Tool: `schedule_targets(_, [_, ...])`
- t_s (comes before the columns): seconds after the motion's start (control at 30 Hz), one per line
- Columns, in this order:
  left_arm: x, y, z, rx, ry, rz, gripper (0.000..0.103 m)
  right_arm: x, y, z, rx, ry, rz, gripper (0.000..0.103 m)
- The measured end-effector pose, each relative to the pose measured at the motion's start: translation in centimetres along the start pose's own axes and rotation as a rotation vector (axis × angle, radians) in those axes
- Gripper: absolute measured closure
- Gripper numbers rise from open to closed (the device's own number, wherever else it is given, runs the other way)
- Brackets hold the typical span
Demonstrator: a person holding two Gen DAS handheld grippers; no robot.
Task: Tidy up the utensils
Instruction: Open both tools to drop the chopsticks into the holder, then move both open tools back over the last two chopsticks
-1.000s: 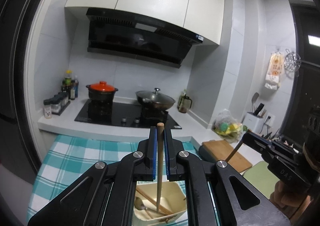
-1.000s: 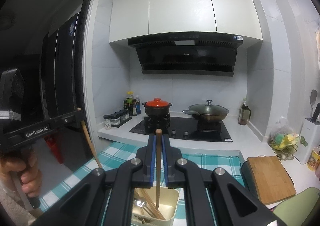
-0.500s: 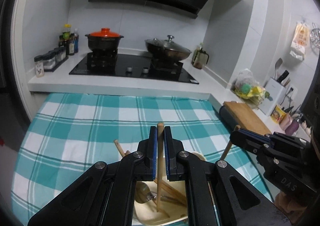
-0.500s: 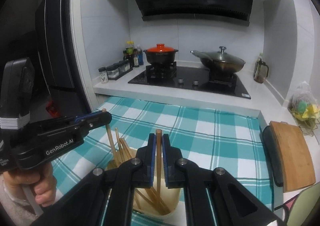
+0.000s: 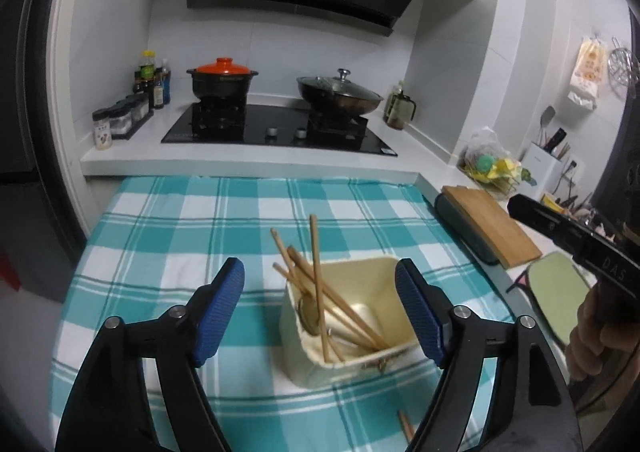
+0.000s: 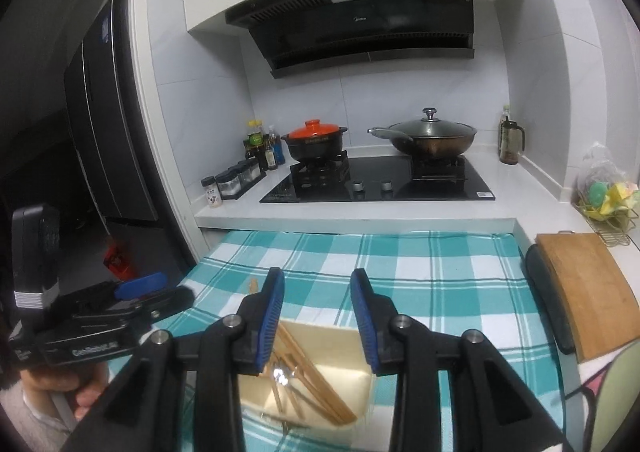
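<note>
The cream utensil box sits low in the frame, right of centre, on the teal checked cloth, with several wooden chopsticks and a spoon leaning inside. One loose chopstick lies on the cloth at the bottom edge. The left gripper is spread wide, holding nothing. The right gripper is partly open above the box, also empty.
</note>
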State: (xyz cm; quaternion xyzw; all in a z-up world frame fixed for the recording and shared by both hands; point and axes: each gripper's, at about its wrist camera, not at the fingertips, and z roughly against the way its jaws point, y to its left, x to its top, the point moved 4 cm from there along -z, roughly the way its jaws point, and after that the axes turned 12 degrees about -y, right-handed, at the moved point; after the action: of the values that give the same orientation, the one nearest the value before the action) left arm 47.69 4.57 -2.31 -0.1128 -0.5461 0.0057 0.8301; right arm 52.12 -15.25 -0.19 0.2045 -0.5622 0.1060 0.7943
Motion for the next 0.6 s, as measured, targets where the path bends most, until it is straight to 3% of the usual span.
schedule_targets(0.23, [-9.0,-0.6,4.9,-0.019,0.153,-0.013,0.012,-5.1,-1.0,6.5,-0.051,0.058,-0.022,0.068])
schedule_targets(0.43, [-20.6,-4.8,3.7,-0.088,0.335,0.071,0.012,-16.4,-2.7,11.2,-0.144,0.212,-0.051,0.068])
schedule_targets(0.6, [-25.4,-8.5,2.1,-0.072,0.404,0.038,0.012,-24.4,-3.4,16.0,-0.258,0.282,-0.058,0.068])
